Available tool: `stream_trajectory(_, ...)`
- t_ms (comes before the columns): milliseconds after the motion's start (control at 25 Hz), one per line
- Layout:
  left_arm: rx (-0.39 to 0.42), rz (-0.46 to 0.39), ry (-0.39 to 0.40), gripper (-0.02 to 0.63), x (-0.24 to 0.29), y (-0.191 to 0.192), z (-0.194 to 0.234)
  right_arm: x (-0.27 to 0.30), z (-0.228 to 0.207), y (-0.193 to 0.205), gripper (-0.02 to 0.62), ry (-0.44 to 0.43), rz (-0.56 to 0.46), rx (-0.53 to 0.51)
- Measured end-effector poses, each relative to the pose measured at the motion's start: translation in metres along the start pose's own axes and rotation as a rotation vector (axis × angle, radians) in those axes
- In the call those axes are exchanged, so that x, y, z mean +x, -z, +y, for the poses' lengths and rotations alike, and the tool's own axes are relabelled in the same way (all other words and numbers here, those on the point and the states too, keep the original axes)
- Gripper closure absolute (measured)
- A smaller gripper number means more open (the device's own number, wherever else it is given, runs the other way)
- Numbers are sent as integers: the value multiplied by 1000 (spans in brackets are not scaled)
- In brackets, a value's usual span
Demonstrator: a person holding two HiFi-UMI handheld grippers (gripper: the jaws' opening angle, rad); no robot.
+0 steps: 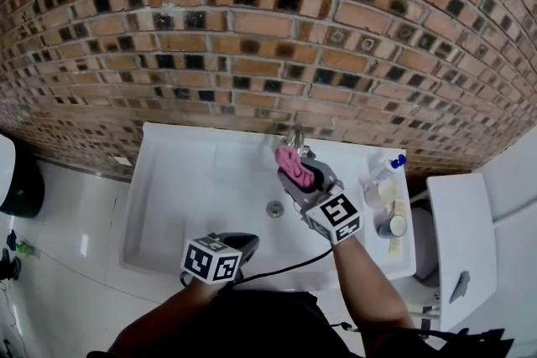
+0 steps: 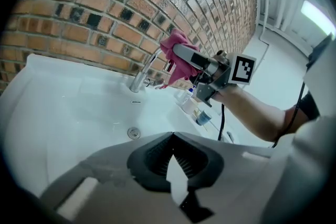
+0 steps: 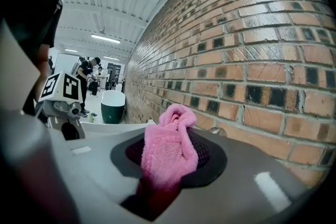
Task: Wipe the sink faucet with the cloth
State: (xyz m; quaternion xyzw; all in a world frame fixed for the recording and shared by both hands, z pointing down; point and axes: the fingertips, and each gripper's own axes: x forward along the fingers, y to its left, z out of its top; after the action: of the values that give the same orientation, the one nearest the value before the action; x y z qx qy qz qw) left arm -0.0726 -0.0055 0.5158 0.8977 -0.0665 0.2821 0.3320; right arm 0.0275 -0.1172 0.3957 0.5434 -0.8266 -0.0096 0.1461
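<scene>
A chrome faucet (image 1: 294,137) stands at the back rim of a white sink (image 1: 185,180) set against a brick wall. My right gripper (image 1: 298,168) is shut on a pink cloth (image 1: 293,164), which it holds right at the faucet's spout. In the right gripper view the cloth (image 3: 169,145) bunches up between the jaws and hides most of the faucet. The left gripper view shows the faucet (image 2: 142,77) with the cloth (image 2: 177,54) draped beside its top. My left gripper (image 1: 235,246) hangs shut and empty over the sink's front edge, well clear of the faucet.
A round drain (image 1: 274,209) sits in the basin. A spray bottle (image 1: 383,171) and a small cup (image 1: 392,225) stand on the sink's right ledge. A dark green bin (image 1: 21,180) is on the floor to the left. A white cabinet (image 1: 461,230) stands at the right.
</scene>
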Motion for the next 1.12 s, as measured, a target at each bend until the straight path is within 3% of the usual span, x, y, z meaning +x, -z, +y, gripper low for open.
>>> stream_trajectory(480,3,40,21,603,-8,7,17,1,31,68,465,30,108,229)
stream_trajectory(760,-8,75,15,603,-16,10,41,17,25,114,465,74,131,436)
stream_trajectory(1120,-36,89,-15,603,-21,-1,76,70,-7,155,465,112,-1,880)
